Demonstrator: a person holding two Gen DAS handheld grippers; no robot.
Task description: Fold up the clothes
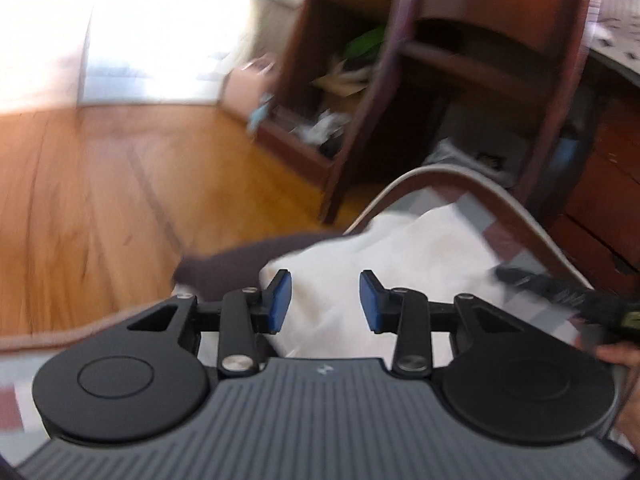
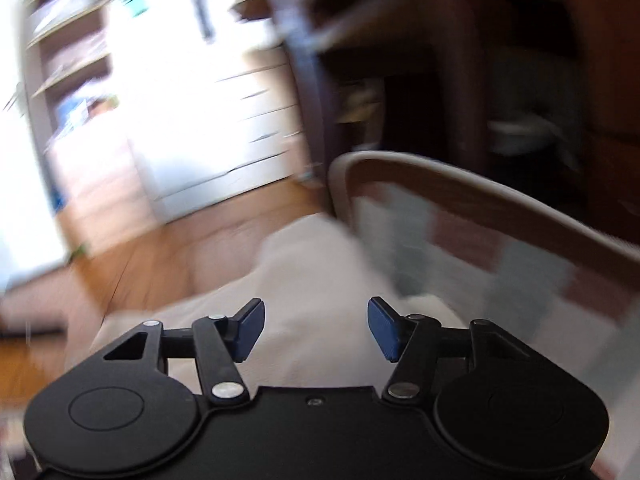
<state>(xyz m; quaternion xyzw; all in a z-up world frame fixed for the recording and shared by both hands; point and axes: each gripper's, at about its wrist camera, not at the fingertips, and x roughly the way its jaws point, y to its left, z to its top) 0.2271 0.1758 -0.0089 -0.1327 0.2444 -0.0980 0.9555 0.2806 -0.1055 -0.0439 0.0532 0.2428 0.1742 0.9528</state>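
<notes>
A white cloth (image 1: 420, 248) lies crumpled on a checked mat (image 1: 516, 236) with a brown, pale-edged border. A dark purplish garment (image 1: 240, 260) lies at its left edge, partly on the wooden floor. My left gripper (image 1: 325, 300) hovers above the white cloth with its blue pads apart and nothing between them. In the right wrist view the white cloth (image 2: 304, 264) spreads under my right gripper (image 2: 316, 330), which is open and holds nothing. The checked mat (image 2: 480, 248) is to its right. Both views are motion-blurred.
Wooden floor (image 1: 100, 200) stretches to the left. A dark wooden shelf unit (image 1: 360, 80) holding clutter stands behind the mat, with wooden drawers (image 1: 600, 184) at the right. A hand (image 1: 616, 354) grips a blurred black tool at the right edge. Pale drawers (image 2: 240, 120) stand far left.
</notes>
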